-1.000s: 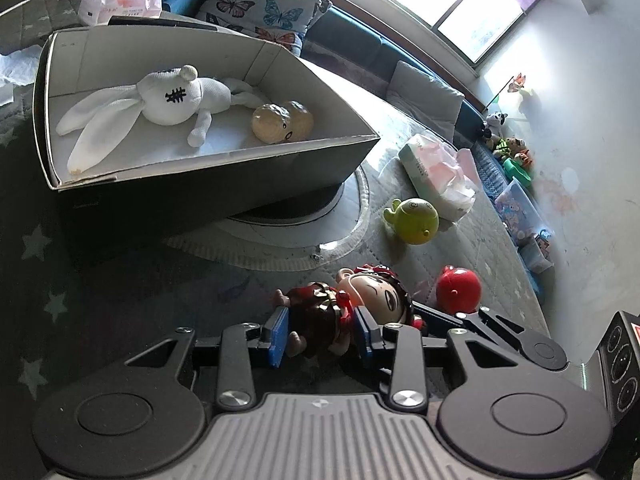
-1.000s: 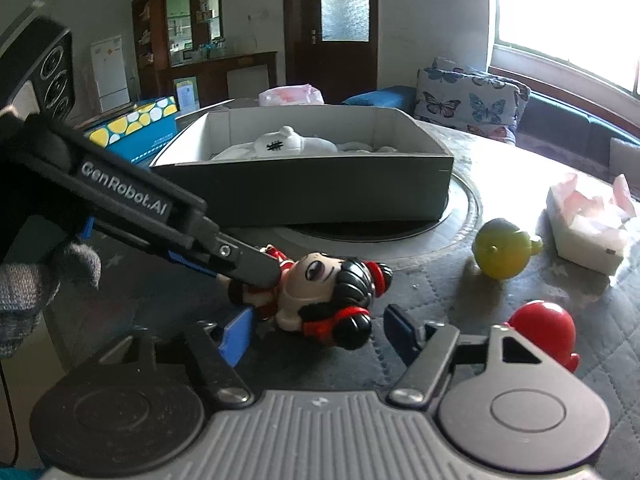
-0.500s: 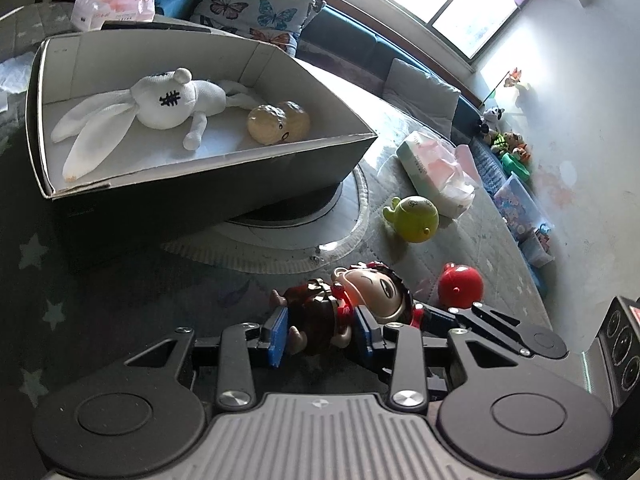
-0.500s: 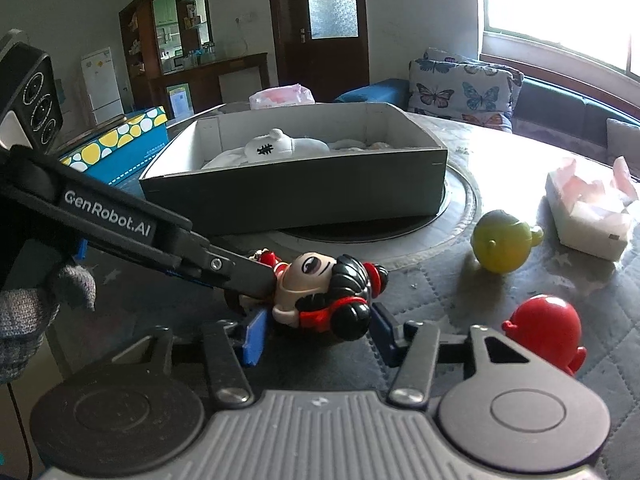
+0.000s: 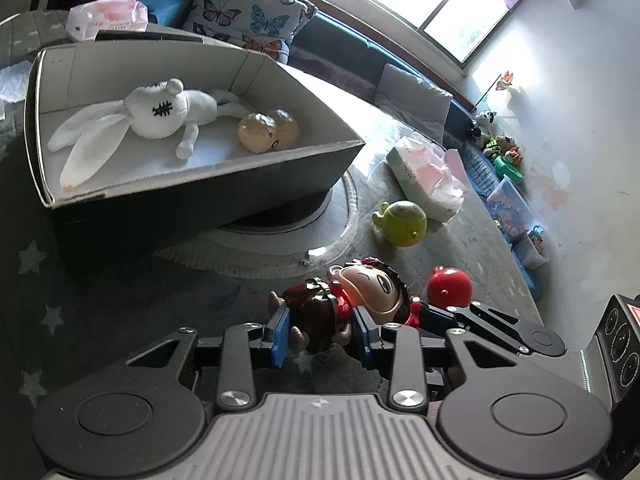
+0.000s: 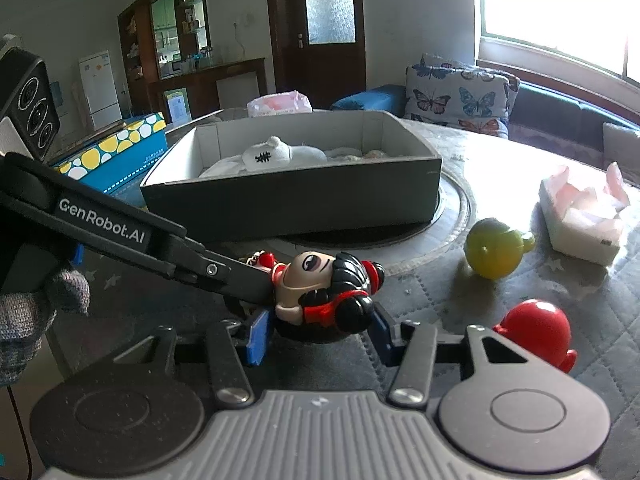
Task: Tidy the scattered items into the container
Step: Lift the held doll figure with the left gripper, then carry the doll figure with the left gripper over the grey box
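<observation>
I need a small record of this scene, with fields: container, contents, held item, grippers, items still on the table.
container: open cardboard box
contents: white plush rabbit; tan round toy
held item: doll figurine
grippers: left gripper shut on its body; right gripper shut on its head
still out: green round toy; red toy; tissue pack

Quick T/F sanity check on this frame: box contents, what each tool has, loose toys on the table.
1. The left tool is shut on the doll. True.
2. The right tool is empty. False: it grips the doll's head.
3. The white plush rabbit lies inside the box. True.
4. The red toy is in the box. False: it sits on the table cover near the right tool.
5. The yellow-green toy lies on the table outside the box. True.
6. The box is empty. False: it holds the rabbit and a tan round toy.
</observation>
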A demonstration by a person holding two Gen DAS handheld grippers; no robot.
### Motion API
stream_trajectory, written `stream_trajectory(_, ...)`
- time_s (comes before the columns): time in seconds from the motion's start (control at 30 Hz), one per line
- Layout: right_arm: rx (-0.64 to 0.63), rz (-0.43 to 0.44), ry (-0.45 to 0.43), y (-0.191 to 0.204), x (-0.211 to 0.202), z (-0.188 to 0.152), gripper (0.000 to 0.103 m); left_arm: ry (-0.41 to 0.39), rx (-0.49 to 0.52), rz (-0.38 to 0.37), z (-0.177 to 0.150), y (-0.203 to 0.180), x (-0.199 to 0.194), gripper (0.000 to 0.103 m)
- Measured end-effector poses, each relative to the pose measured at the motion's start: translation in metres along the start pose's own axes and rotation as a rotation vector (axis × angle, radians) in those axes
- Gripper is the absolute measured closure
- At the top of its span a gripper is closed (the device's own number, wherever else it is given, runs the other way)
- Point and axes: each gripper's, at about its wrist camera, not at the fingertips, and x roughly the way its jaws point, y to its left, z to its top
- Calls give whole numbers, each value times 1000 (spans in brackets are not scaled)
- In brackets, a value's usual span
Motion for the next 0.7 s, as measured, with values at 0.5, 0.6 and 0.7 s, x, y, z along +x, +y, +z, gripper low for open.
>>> stream_trajectory(0.5, -54, -18, -78, 2, -8, 32, 52, -84, 39, 1, 33, -11, -20, 67)
stream_trajectory(0.6, -61, -21, -97, 3, -7, 43, 52, -110, 44, 5, 44, -12, -25, 67)
stream_trajectory(0.7, -78, -17, -118, 3, -3, 58, 52, -137, 49, 16, 57, -10, -30, 67)
